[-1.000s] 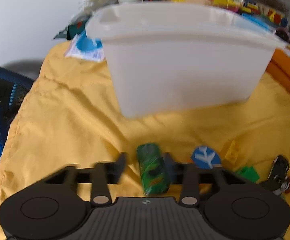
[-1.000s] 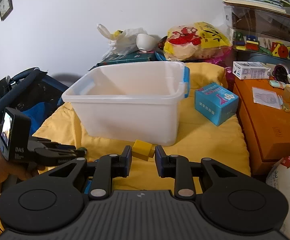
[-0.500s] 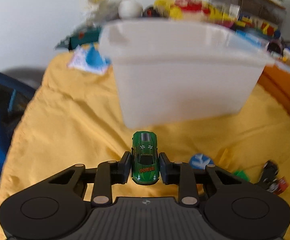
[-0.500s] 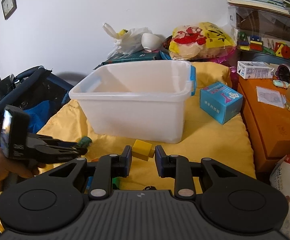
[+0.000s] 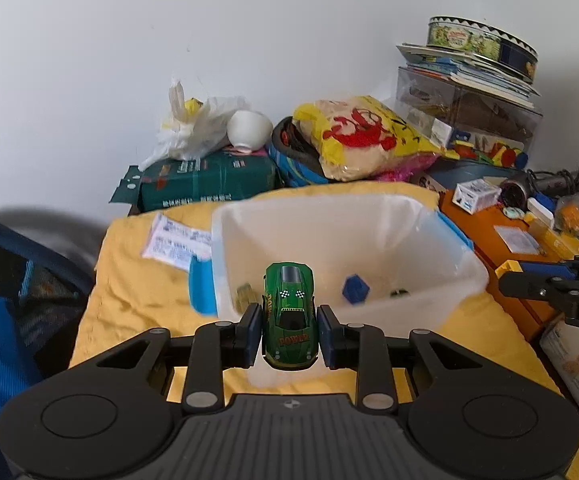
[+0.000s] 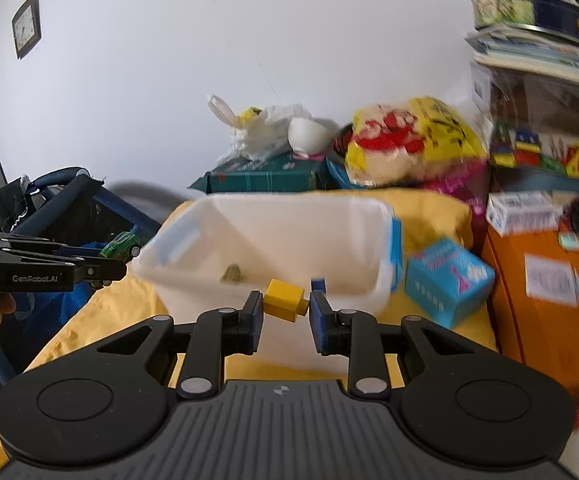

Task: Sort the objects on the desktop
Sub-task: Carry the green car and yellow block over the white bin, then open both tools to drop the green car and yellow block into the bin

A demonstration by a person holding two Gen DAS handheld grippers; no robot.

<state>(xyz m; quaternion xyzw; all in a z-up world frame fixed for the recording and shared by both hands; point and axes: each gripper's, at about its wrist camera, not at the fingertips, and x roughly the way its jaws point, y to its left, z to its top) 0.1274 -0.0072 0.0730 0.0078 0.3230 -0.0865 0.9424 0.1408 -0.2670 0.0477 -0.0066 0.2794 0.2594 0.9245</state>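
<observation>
My left gripper point(image 5: 288, 330) is shut on a green toy car point(image 5: 289, 316), held in the air above the near edge of the white plastic bin point(image 5: 441, 236). In the right wrist view that same car point(image 6: 121, 245) shows at the left, level with the bin's rim point(image 6: 289, 200). Between the pads of my right gripper point(image 6: 286, 310) sits a yellow block point(image 6: 284, 299), gripped and raised before the bin's near wall. Inside the bin lie a blue block point(image 5: 355, 289), a small yellowish piece point(image 5: 244, 294) and a dark item point(image 5: 399, 292).
The bin stands on a yellow cloth point(image 5: 137, 292). A light-blue box point(image 6: 447, 280) sits right of it, beside an orange surface point(image 6: 537, 304) with small items. Bags, a green carton point(image 5: 209, 180) and stacked containers line the wall behind. A dark blue frame point(image 6: 73, 200) stands at the left.
The left gripper closed on the green car and lifted it from the cloth to above the bin's rim. The right gripper rose with the yellow block, nearer the bin.
</observation>
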